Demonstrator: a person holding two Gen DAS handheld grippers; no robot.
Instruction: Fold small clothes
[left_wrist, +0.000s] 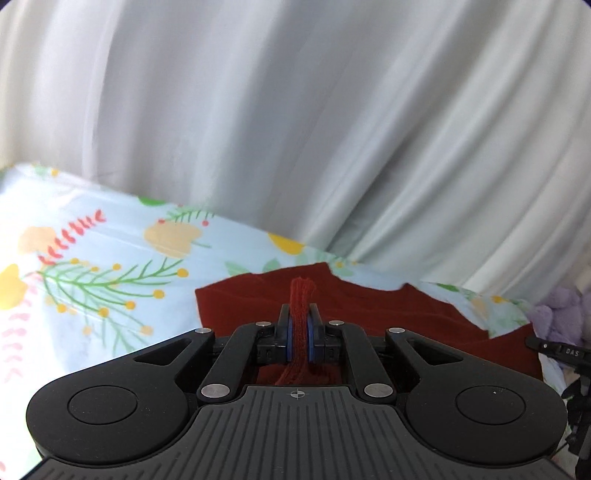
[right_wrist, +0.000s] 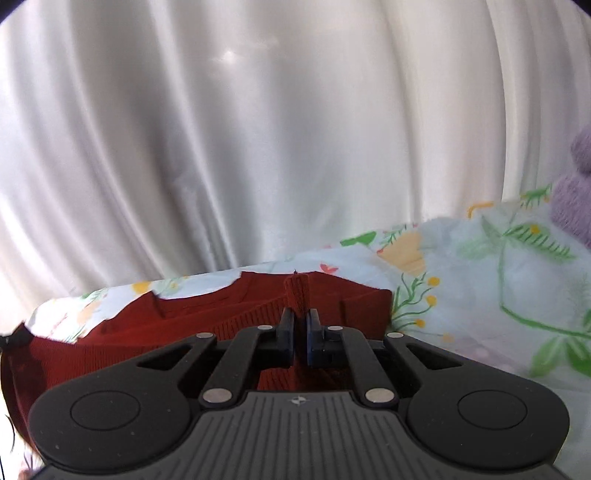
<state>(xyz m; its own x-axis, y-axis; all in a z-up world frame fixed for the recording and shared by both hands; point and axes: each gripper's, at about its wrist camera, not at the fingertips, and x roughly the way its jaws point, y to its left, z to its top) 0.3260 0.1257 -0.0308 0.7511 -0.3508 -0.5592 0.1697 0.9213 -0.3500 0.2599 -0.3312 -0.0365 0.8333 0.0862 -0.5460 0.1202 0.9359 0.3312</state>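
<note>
in the left wrist view, the floral sheet (left_wrist: 92, 258) fills the left side, pale blue with yellow flowers and green twigs. to the right of it the dark red knit garment (left_wrist: 388, 314) lies spread on this sheet. the left gripper (left_wrist: 299, 314) has its jaws pressed together on a raised fold of the garment, and the knit edge stands up between the blue pads (left_wrist: 289, 339). behind everything hangs a white curtain (left_wrist: 295, 110). at the far right edge a purple plush thing (left_wrist: 561, 310) is seen, blurred.

in the right wrist view, the garment (right_wrist: 147, 332) is at the left and centre. the right gripper (right_wrist: 300, 317) pinches another fold of it, jaws nearly closed on the cloth. right of it the sheet (right_wrist: 498, 295) continues, and the purple plush (right_wrist: 576, 199) rests on it at the far right.
</note>
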